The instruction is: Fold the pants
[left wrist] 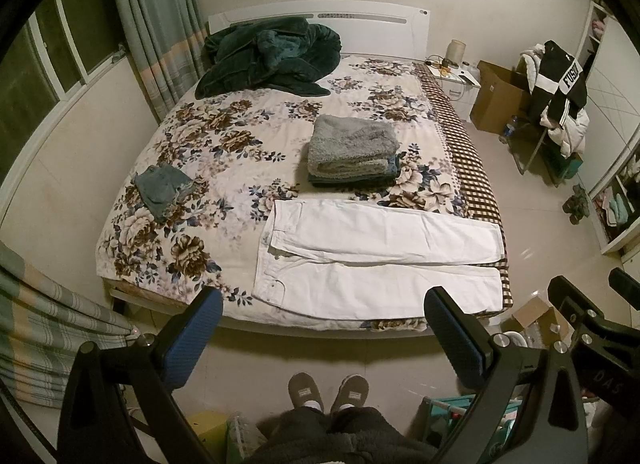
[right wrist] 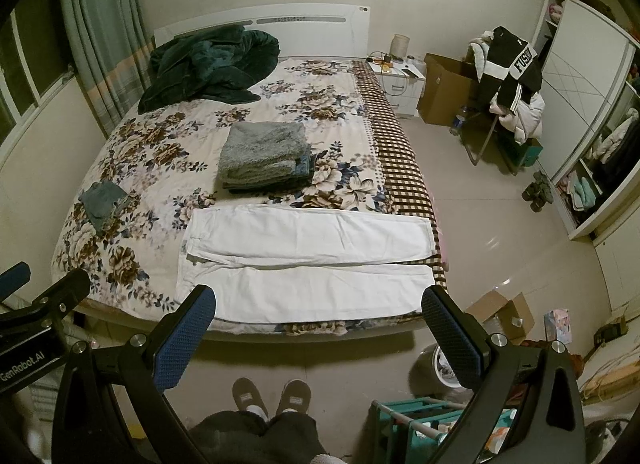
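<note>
White pants (left wrist: 376,260) lie flat along the near edge of the floral bed (left wrist: 224,152), waist to the left, both legs stretched right, side by side. They also show in the right wrist view (right wrist: 304,260). My left gripper (left wrist: 322,332) is open and empty, held above the floor in front of the bed, short of the pants. My right gripper (right wrist: 318,332) is open and empty too, at about the same height and distance. Each gripper's body shows at the edge of the other's view.
A stack of folded grey and dark clothes (left wrist: 352,152) sits mid-bed behind the pants. A small folded denim piece (left wrist: 162,192) lies at the left. A dark green blanket (left wrist: 268,56) is heaped by the headboard. My slippered feet (left wrist: 328,392) stand before the bed. Boxes (right wrist: 500,312) and a teal rack (right wrist: 416,416) stand at the right.
</note>
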Action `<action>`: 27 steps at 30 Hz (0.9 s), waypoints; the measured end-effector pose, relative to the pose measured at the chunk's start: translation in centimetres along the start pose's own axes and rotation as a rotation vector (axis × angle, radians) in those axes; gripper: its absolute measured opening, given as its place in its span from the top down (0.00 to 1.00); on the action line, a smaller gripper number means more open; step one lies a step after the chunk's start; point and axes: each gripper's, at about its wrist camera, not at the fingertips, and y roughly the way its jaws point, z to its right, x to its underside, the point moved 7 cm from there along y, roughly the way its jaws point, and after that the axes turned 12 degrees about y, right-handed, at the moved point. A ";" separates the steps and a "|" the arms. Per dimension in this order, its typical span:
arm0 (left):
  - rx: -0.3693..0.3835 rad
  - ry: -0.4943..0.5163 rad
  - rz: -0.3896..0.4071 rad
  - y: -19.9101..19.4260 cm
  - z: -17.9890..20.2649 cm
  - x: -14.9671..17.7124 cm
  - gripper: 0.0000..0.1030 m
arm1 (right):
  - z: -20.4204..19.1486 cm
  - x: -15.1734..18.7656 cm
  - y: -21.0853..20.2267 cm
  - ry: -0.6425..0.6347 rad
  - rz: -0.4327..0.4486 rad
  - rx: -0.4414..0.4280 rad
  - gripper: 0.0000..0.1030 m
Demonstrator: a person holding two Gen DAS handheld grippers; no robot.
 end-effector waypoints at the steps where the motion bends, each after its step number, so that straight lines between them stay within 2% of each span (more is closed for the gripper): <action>1: 0.000 0.000 0.001 0.0 0.0 0.0 0.00 | -0.1 0.1 -0.1 -0.001 -0.001 0.000 0.00; 27: 0.000 0.000 0.007 -0.4 0.1 -0.5 0.00 | -0.2 0.5 -0.6 -0.001 0.000 -0.003 0.00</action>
